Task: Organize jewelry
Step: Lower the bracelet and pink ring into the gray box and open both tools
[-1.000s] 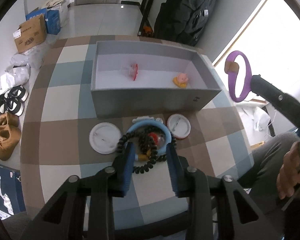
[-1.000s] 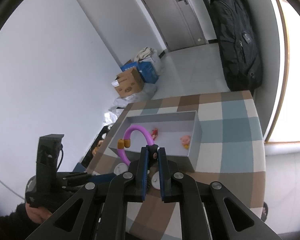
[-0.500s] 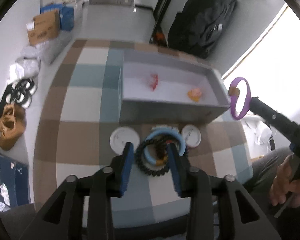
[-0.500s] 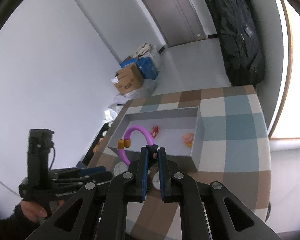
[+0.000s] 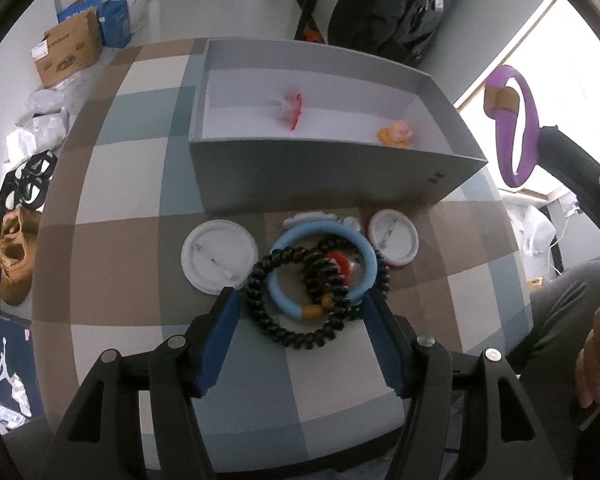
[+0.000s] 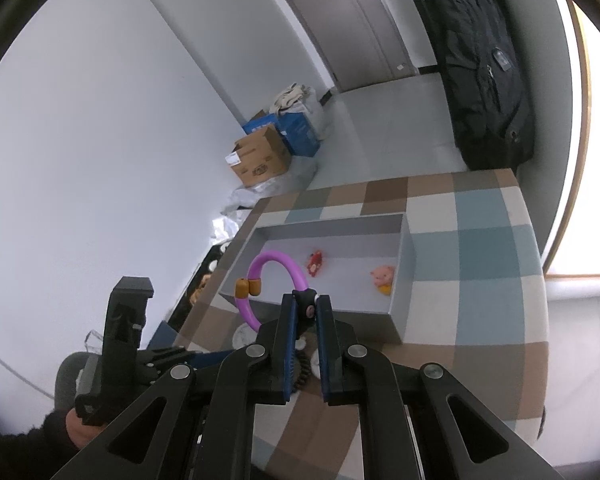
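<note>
A pile of bracelets lies on the checked tabletop in front of the grey box (image 5: 320, 176): a light blue ring (image 5: 284, 248), a big black bead bracelet (image 5: 260, 312) and a smaller black one with a red bead (image 5: 320, 276). My left gripper (image 5: 302, 294) hovers over this pile with its jaws opening; the pile sits between the blue pads, which do not press on it. My right gripper (image 6: 306, 312) is shut on a purple bracelet (image 6: 260, 264) with an orange bead, held in the air near the box's front. The purple bracelet (image 5: 528, 120) also shows at the right of the left wrist view.
Two white round badges (image 5: 216, 256) (image 5: 394, 236) flank the pile. Inside the box lie a red trinket (image 5: 290, 106) and a pink pig figure (image 5: 398, 134). Cardboard boxes (image 6: 260, 160) and a black backpack (image 6: 484, 64) stand on the floor beyond. A person's hand (image 5: 596, 352) is at the right.
The left gripper's jaws have spread wider and it has sunk closer over the bracelet pile. The right gripper still holds the purple bracelet in about the same place.
</note>
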`<state>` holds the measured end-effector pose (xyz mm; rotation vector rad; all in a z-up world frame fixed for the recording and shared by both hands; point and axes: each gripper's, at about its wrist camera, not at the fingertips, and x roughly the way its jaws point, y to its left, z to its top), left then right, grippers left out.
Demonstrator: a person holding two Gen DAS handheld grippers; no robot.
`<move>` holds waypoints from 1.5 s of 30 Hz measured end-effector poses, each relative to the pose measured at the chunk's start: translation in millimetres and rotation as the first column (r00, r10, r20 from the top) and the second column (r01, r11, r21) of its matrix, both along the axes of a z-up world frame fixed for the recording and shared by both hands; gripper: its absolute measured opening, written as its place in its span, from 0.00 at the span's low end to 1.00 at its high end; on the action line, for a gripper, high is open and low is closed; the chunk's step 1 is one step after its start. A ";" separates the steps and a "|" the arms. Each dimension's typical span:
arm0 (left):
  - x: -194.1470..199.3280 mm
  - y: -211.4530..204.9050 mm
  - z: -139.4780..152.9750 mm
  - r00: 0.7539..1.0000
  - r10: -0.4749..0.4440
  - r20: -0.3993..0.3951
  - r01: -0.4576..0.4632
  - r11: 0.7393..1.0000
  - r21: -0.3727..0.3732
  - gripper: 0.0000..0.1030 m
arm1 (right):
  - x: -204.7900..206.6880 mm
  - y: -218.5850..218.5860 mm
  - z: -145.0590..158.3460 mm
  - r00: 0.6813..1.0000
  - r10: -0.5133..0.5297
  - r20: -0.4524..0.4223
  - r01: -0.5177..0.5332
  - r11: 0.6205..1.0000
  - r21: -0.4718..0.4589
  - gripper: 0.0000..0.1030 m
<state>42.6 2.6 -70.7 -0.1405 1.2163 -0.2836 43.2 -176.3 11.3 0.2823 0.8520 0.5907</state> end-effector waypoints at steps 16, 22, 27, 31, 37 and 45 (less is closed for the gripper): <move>0.3 20.3 12.7 0.999 0.049 0.021 -0.047 0.993 -0.108 0.39 | -0.8 0.8 3.5 1.000 0.001 0.004 -0.001 1.000 0.010 0.09; 3.0 25.4 36.8 0.990 0.092 0.105 -0.071 0.979 -0.189 0.39 | 0.8 3.1 7.1 1.000 -0.009 0.003 0.009 1.000 0.022 0.09; 9.6 22.8 60.1 0.976 0.102 0.193 -0.052 0.968 -0.246 0.39 | 6.0 3.0 9.2 1.000 -0.030 0.010 0.030 0.999 0.026 0.09; 21.3 23.5 70.9 0.969 0.116 0.218 -0.049 0.957 -0.287 0.39 | 14.3 3.2 8.5 0.999 -0.042 0.006 0.042 0.999 0.028 0.09; 41.4 23.2 73.9 0.963 0.138 0.231 -0.065 0.952 -0.301 0.39 | 30.7 6.6 4.6 0.998 -0.060 -0.011 0.061 0.998 0.024 0.09; 60.9 22.8 64.1 0.969 0.162 0.189 -0.101 0.950 -0.297 0.39 | 59.3 12.8 -8.7 0.994 -0.091 -0.062 0.091 0.996 0.002 0.09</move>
